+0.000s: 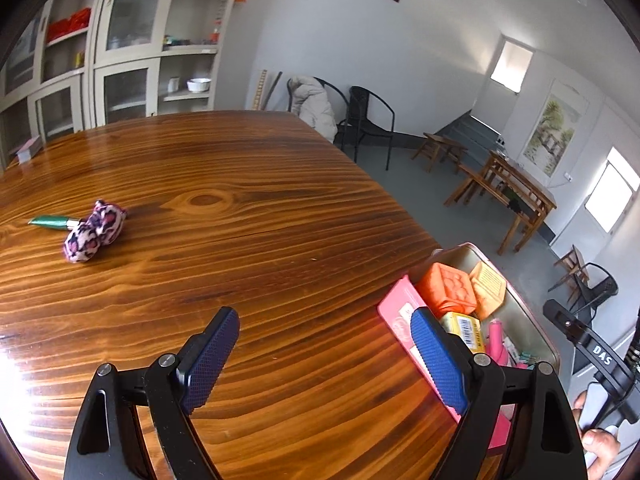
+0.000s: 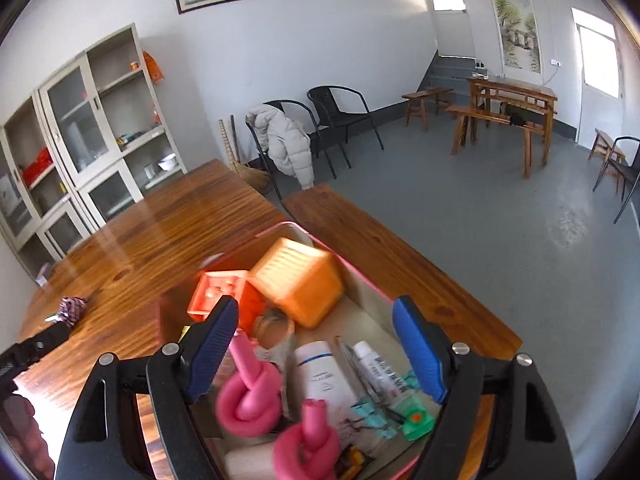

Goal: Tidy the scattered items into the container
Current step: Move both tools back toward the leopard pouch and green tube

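Note:
A pink leopard-print scrunchie [image 1: 94, 232] lies on the wooden table [image 1: 240, 208] at the left, touching a green pen-like stick [image 1: 52, 222]. My left gripper [image 1: 324, 344] hovers open over bare wood, well short of them, with nothing between its fingers. The pink-rimmed container [image 1: 528, 320] stands at the table's right edge. My right gripper [image 2: 316, 320] is open above the container [image 2: 352, 270], which holds an orange box [image 2: 300, 280], a red-orange item [image 2: 220, 292], pink knotted foam [image 2: 248, 396], a white tube [image 2: 320, 372] and small clips. The scrunchie [image 2: 72, 308] shows far left.
A wooden bench [image 2: 400, 264] runs along the table's right side, beyond the container. A small book [image 1: 28, 152] lies at the table's far left corner. Chairs, one with a jacket [image 2: 284, 140], stand past the table. A hand [image 1: 600, 440] holds the other gripper at the right.

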Demonstrator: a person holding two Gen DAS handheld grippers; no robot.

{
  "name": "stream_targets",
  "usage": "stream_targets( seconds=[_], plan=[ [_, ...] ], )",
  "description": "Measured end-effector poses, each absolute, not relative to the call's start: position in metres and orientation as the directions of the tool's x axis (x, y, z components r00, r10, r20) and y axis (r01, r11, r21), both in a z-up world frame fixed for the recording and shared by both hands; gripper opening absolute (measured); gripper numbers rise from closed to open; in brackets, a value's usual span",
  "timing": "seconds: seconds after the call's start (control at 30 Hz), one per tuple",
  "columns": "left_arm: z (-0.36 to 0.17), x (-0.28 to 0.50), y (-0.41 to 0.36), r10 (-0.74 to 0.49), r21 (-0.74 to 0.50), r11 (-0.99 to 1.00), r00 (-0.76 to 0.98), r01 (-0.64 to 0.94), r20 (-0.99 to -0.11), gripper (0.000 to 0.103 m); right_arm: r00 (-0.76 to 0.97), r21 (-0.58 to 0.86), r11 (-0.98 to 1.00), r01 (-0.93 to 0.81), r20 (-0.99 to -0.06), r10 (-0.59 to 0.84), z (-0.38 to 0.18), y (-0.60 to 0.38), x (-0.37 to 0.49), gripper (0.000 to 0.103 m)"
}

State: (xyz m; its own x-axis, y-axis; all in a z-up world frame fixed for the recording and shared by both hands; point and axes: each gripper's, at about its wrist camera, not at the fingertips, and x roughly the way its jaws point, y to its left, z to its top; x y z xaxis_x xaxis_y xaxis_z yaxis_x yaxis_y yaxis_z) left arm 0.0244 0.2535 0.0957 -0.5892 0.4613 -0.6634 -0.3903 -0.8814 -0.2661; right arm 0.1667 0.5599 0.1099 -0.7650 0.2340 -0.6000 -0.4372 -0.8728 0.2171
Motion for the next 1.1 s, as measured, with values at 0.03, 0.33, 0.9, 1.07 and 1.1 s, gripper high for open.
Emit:
stream_targets(
  seconds=[0.03,0.33,0.9,1.07,1.1],
  plan=[
    [0.096,0.024,0.250,0.454,-0.260,-0.885,-0.595,-0.386,-0.663,0.089,-0.773,0.219,-0.879,-0.423,-0.593,0.225,0.112,0.554,0.165,0.082],
    [0.088,0.018,0.193,0.379,-0.246,-0.924,-0.636,-0.292,-0.672,0.089,-0.843,0.253,-0.952,-0.174,-0.538,0.011,0.121,0.468,0.133,0.082],
    [0.056,-0.011,0.035,0.131,-0.240,-0.968,-0.686,0.066,-0.716,0.089,-0.756,0.280,-0.957,0.073,-0.611,-0.237,0.078,0.337,0.056,0.082],
    [0.051,-0.016,0.027,0.118,-0.228,-0.971,-0.679,0.075,-0.724,0.089,-0.749,0.305,-0.949,0.076,-0.611,-0.256,0.072,0.326,0.041,0.082],
    [0.049,-0.017,0.028,0.115,-0.223,-0.972,-0.675,0.075,-0.729,0.089,-0.748,0.312,-0.947,0.075,-0.611,-0.261,0.070,0.324,0.039,0.082]
  ],
)
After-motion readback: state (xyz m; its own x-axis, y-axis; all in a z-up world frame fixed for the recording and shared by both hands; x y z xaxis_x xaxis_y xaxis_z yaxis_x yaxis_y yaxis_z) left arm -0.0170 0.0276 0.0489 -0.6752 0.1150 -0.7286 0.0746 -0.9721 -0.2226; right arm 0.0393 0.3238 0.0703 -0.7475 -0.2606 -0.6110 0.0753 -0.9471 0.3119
